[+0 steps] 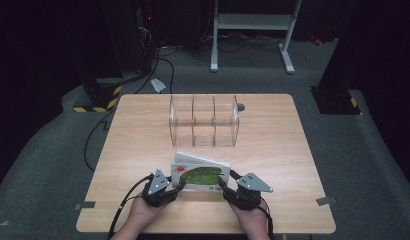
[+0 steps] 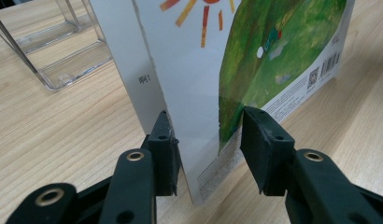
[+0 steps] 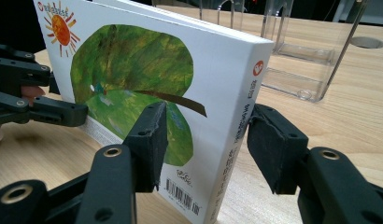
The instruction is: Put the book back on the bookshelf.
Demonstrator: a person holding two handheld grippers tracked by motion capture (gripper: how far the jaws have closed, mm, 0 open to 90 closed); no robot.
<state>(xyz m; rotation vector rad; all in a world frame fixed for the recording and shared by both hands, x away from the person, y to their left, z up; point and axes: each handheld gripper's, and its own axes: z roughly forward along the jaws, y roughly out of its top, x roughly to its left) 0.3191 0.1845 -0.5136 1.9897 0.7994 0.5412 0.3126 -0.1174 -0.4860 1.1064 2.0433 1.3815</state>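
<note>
**Holding a picture book on edge between two tongs**

Standing on its lower edge near the front edge of the worktop [image 1: 143,130], the book [image 1: 202,176] is tilted back. My left tongs [image 1: 179,186] straddle its open page edge, jaws apart; my right tongs [image 1: 224,184] bracket the spine end, not visibly clamped. I judge it could topple flat, with the clear divider rack [image 1: 204,121] just behind.

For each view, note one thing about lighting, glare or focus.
High view: the table is lit, the room around it nearly black. Left gripper view: the book is soft up close and the clear organizer catches glare. Right gripper view: the right tongs blur near the lens while the spine print stays sharper.
</note>
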